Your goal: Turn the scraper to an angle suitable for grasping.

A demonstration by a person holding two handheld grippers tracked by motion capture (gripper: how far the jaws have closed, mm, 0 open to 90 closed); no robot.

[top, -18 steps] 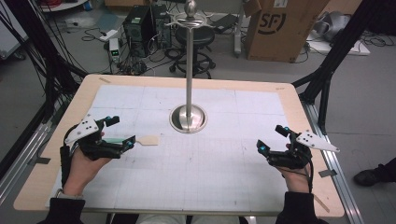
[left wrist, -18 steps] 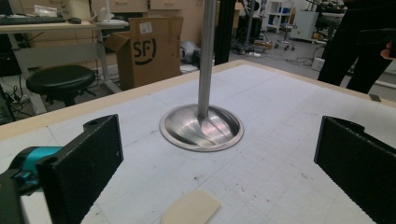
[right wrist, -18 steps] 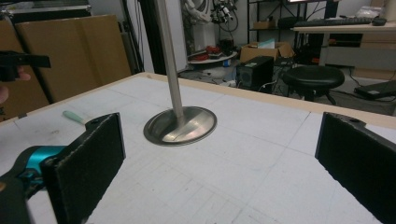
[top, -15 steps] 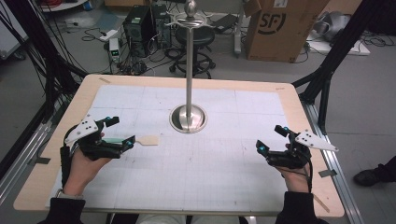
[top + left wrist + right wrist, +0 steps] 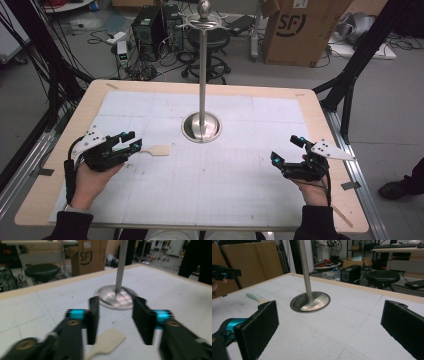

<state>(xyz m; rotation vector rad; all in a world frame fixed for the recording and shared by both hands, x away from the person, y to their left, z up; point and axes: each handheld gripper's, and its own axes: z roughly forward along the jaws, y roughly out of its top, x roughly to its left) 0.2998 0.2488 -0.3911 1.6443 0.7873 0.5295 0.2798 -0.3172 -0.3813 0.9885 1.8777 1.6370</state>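
high view: left gripper (image 5: 131,142) near the bench's left edge, jaws apart, wooden spatula (image 5: 156,150) just beyond them; right gripper (image 5: 286,149) near the right edge, released. left gripper view: spatula (image 5: 108,340) lies loose between the jaws. right gripper view: jaws wide, metal stand (image 5: 310,301) ahead.

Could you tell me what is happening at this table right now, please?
A person sits at the table with a claw in each hand. The left claw is lined up over a small wooden spatula lying flat on the mat, jaws apart and not pressing on it. The right claw waits wide open with nothing between its jaws. A metal stand rises mid-table.
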